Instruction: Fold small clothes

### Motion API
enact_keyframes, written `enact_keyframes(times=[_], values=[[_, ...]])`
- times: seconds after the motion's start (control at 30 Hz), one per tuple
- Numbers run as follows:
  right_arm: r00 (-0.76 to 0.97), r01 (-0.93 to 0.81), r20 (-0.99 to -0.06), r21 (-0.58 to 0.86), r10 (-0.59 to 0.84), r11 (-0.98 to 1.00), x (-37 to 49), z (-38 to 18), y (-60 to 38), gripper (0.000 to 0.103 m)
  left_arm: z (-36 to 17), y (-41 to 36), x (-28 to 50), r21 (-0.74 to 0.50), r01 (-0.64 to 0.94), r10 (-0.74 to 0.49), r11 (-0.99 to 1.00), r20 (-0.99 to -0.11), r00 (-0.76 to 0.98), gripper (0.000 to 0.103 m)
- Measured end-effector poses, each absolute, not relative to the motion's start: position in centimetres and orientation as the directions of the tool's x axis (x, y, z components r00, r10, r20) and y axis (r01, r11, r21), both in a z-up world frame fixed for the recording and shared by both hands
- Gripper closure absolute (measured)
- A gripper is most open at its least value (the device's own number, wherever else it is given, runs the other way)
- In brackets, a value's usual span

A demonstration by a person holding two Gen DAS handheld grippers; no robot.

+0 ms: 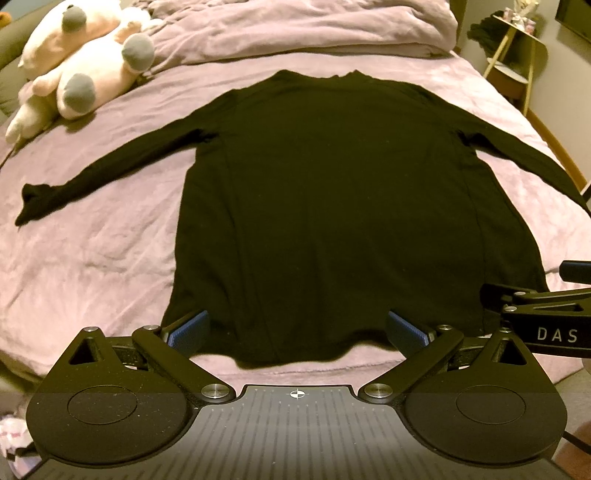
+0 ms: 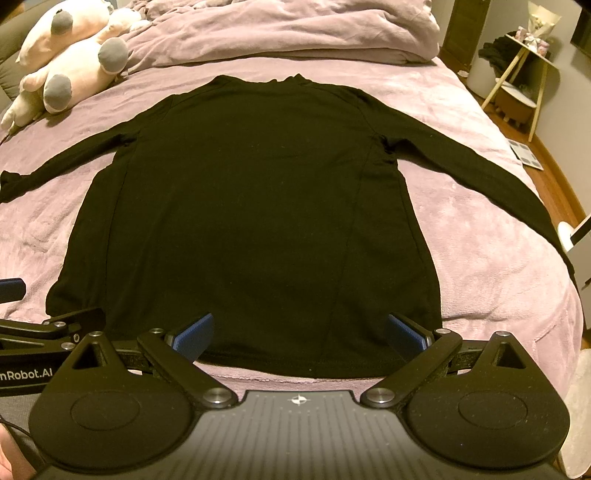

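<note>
A black long-sleeved top (image 1: 325, 206) (image 2: 251, 206) lies flat on the pink bed cover, collar at the far end, both sleeves spread out sideways. Its hem is nearest me. My left gripper (image 1: 298, 330) hovers open over the hem, blue pads (image 1: 188, 329) wide apart with nothing between them. My right gripper (image 2: 300, 332) is also open above the hem, a little further right. In the left wrist view the right gripper's body (image 1: 543, 314) shows at the right edge; in the right wrist view the left gripper (image 2: 48, 332) shows at the left edge.
A white plush toy (image 1: 81, 62) (image 2: 70, 55) lies at the far left of the bed. A bunched pink duvet (image 1: 303, 26) fills the head end. A small side table (image 2: 524, 74) stands on the floor at the right. The bed edge (image 2: 569, 302) curves away right.
</note>
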State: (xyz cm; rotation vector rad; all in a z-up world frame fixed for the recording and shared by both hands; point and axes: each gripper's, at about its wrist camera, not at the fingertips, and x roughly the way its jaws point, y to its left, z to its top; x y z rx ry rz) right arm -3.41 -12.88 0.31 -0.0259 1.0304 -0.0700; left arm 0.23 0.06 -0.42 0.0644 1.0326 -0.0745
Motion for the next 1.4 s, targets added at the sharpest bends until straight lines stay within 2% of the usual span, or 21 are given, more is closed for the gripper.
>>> enact_keyframes(times=[1.4], values=[[0.517,0.036,-0.854,-0.052,-0.063,0.998,-3.28,0.51,-12.69,0.004,-0.36,0.23,0.39,0.015,0.092,-0.034,0.996,-0.862,0.506,0.0]])
